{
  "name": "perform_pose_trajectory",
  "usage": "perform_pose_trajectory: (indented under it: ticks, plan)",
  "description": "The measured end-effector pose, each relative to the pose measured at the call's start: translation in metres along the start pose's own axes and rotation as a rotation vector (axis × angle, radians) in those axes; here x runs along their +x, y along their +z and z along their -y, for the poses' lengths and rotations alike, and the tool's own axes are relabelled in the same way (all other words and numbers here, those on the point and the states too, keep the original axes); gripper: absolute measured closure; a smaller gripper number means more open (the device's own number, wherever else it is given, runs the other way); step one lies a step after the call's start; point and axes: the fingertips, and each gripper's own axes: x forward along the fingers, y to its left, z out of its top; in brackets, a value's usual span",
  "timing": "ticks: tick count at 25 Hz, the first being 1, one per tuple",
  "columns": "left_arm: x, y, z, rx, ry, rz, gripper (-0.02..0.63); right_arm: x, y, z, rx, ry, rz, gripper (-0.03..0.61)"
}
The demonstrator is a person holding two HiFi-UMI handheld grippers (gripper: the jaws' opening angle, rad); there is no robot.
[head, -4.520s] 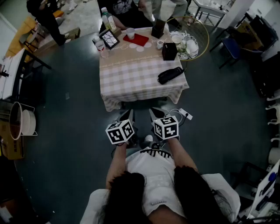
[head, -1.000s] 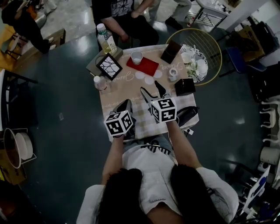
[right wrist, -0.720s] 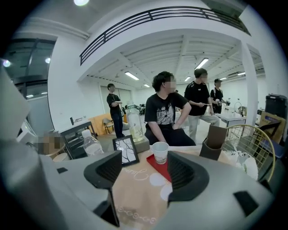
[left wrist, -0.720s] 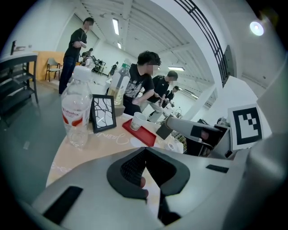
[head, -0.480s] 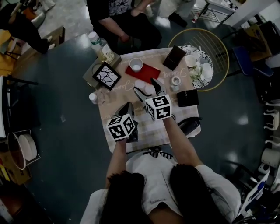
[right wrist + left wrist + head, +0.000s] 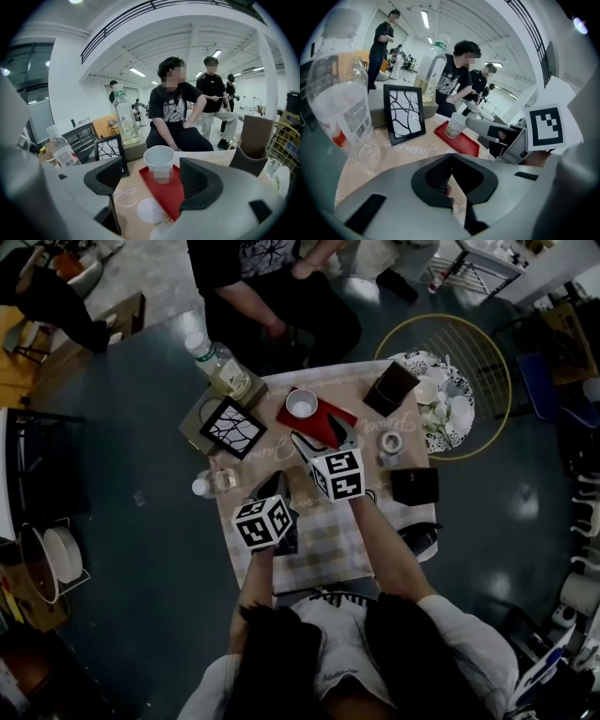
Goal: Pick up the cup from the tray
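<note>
Cup: a white paper cup (image 6: 159,161) stood upright on the red tray (image 6: 168,197) at the far side of the table (image 6: 328,545), straight ahead of the right gripper (image 6: 150,180) and untouched.
Right gripper: its jaws stood wide apart. The cup showed between them but farther off, clear of both pads.
Left gripper: the left gripper (image 6: 450,158) had its jaws together at the tips with nothing between them. It was over the checked cloth on the person's side of the table.
Print on cup: a faint mark showed on its side in the left gripper view, too small to read.
Runner script: pale cursive writing (image 6: 410,149) ran along the beige runner and could not be made out.
Clear bottle: the clear bottle (image 6: 340,93) carried a label with a barcode and an orange patch. Its text was unreadable, and the bottle was warped at the picture's edge.
Tall bottle: the tall bottle (image 6: 431,70) had a green cap, yellowish liquid and a white label too blurred to read.
Picture frame: the black picture frame (image 6: 404,112) showed branching black lines on white and no words.
Marker cube: it bore black-and-white squares only, no letters.
Hidden: the right jaw covered the tray's right edge, and a brown stand (image 6: 253,140) was partly hidden behind that jaw.
</note>
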Motion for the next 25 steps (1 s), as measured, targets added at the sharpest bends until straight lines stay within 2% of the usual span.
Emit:
perform_pose_trajectory:
  ticks: [6, 8, 12, 17, 25]
  plan:
    - [0.018, 0.019, -0.013, -0.014, 0.019, 0.015, 0.606, 0.038, -0.008, 0.014, 0.028, -0.013, -0.015, 0.193]
    - [0.022, 0.021, -0.018, -0.028, 0.026, 0.015, 0.606, 0.047, -0.010, 0.016, 0.008, -0.014, -0.021, 0.192]
    - [0.032, 0.016, -0.024, -0.039, 0.039, -0.002, 0.604, 0.062, -0.014, 0.017, -0.038, -0.009, -0.039, 0.192]
    - [0.040, 0.009, -0.022, -0.005, 0.034, -0.035, 0.606, 0.074, -0.013, 0.018, -0.057, -0.028, -0.036, 0.193]
    - [0.040, 0.006, -0.024, -0.020, 0.046, -0.045, 0.606, 0.089, -0.009, 0.016, -0.071, 0.014, -0.051, 0.196]
